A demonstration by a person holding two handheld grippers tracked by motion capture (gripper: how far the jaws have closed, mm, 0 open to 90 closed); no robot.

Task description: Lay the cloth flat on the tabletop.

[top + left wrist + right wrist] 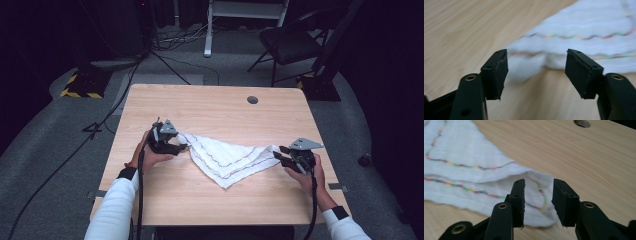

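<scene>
Since the white cloth (227, 159) lies folded mid-frame on the desk (210, 107), both grippers sit at its corners w/ jaws open: left gripper (183, 146) and right gripper (276, 152) grip nothing, prob. just releasing.

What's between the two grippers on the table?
The folded white cloth spans from the left gripper to the right gripper, seen in the high view.

In the left gripper view the near edge of the white cloth (529, 72) is blurring between the jaws of the left tool (536, 72), and the picture's top and right edges are cutting the cloth off. In the right gripper view the cable hole (582, 123) at the bench's far edge is being cropped.
</scene>
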